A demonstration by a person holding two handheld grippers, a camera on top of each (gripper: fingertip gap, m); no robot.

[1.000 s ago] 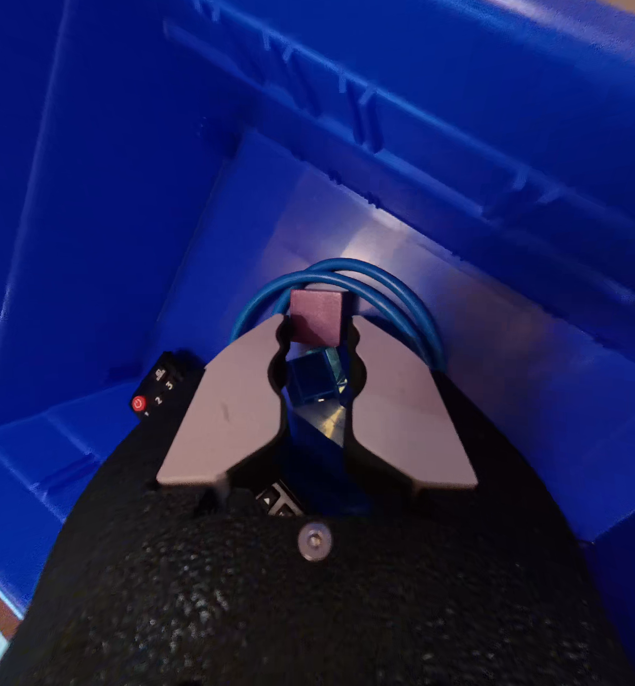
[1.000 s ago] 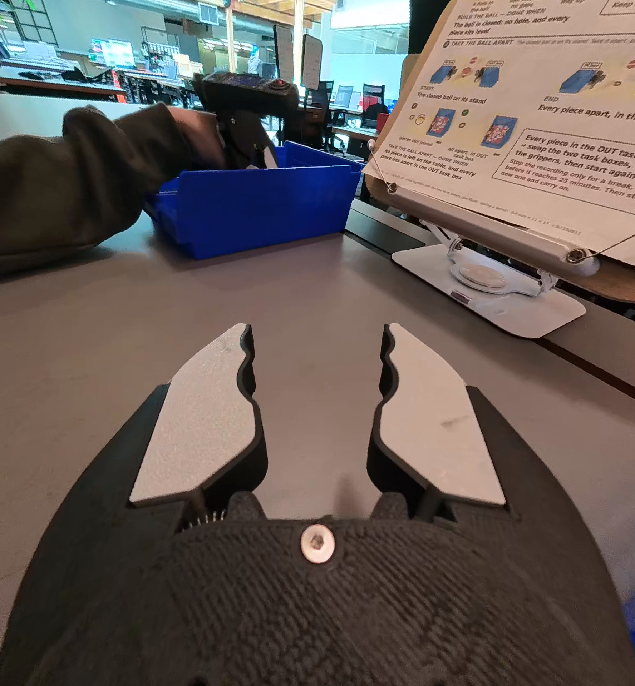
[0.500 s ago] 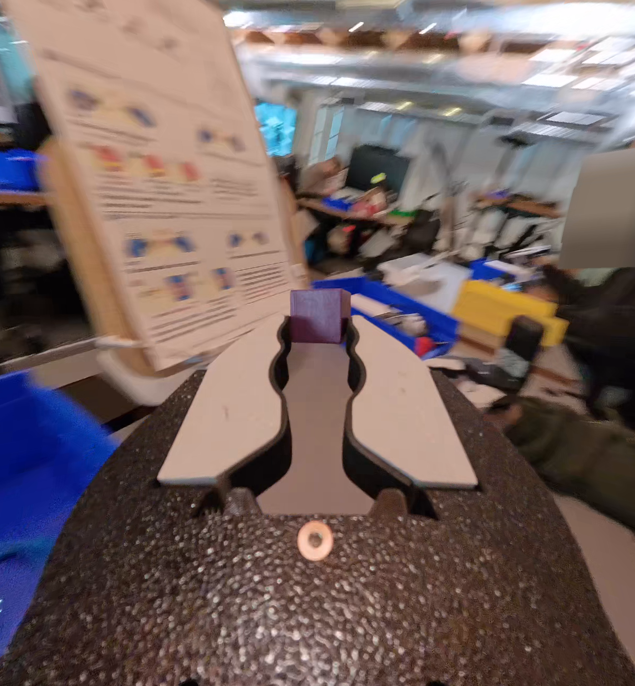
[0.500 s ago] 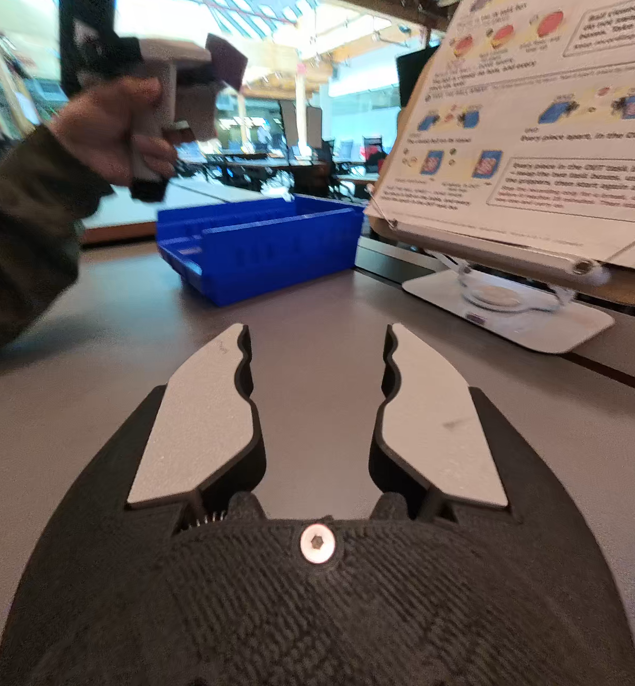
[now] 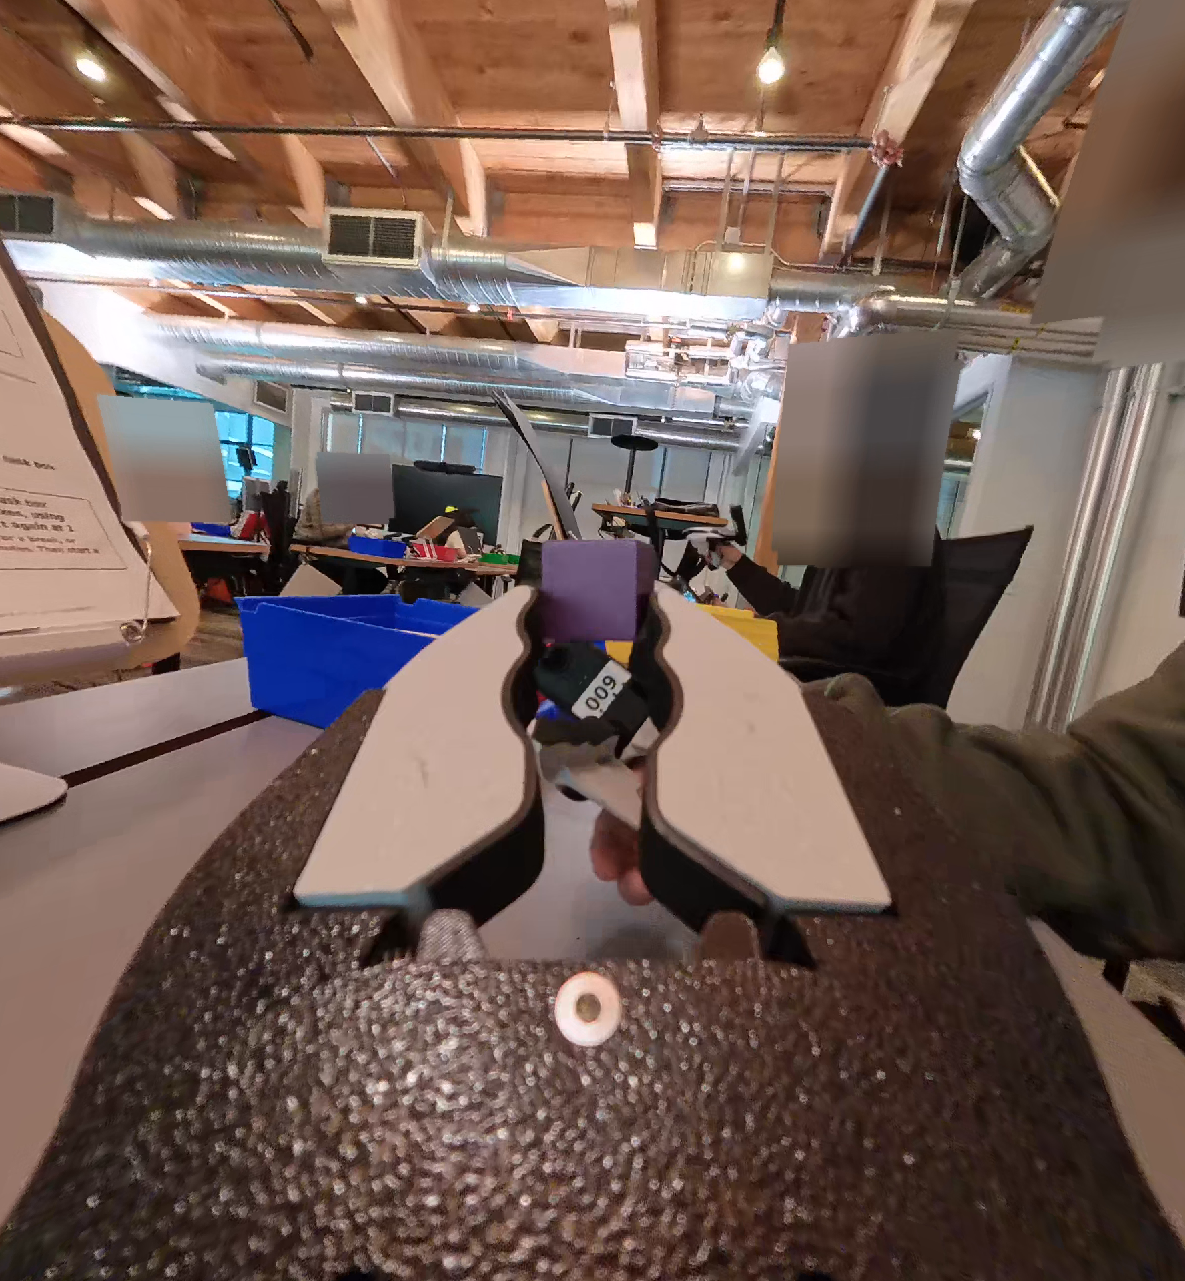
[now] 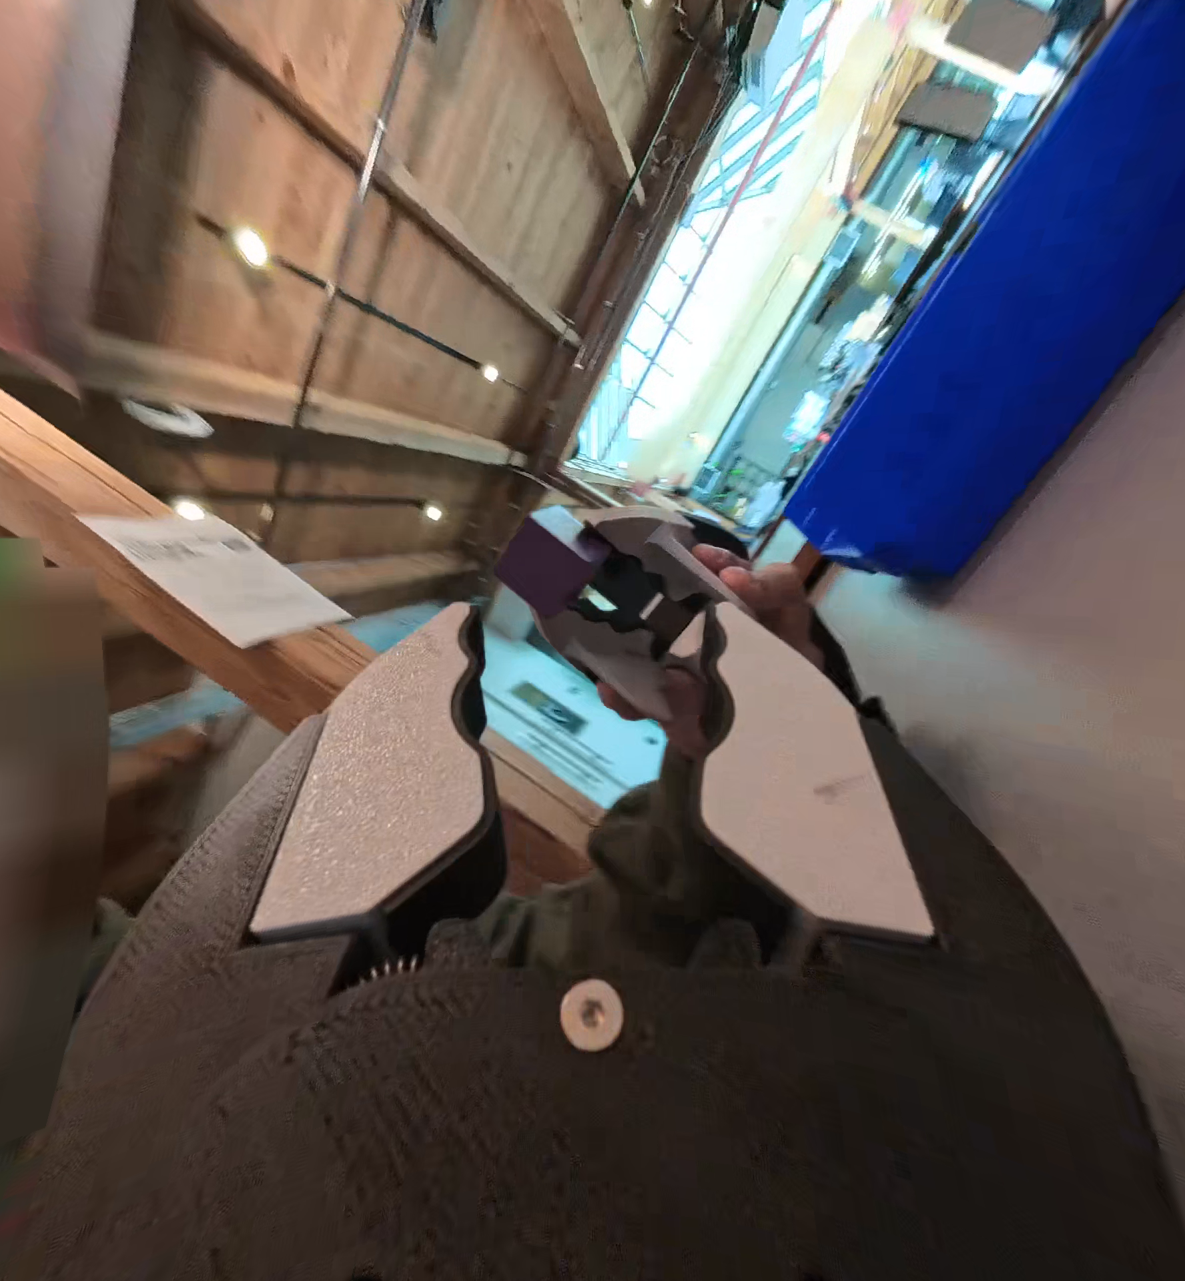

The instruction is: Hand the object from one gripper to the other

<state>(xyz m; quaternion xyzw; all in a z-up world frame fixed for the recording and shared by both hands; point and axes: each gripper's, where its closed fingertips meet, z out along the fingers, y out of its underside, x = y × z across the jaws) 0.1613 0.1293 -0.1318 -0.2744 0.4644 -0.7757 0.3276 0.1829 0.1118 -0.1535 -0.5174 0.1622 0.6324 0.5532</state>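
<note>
Spanning the foreground, grey table under wooden ceiling beams.

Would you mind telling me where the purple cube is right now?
The purple cube is pinched at the left gripper's tips, held in the air; in the right wrist view it sits just beyond the open right gripper.

Count, this moment: purple cube ×1. Grippers ×2: left gripper, right gripper. Blue bins ×1 on the bench. Yellow bin ×1 behind. Instruction board ×1.
</note>
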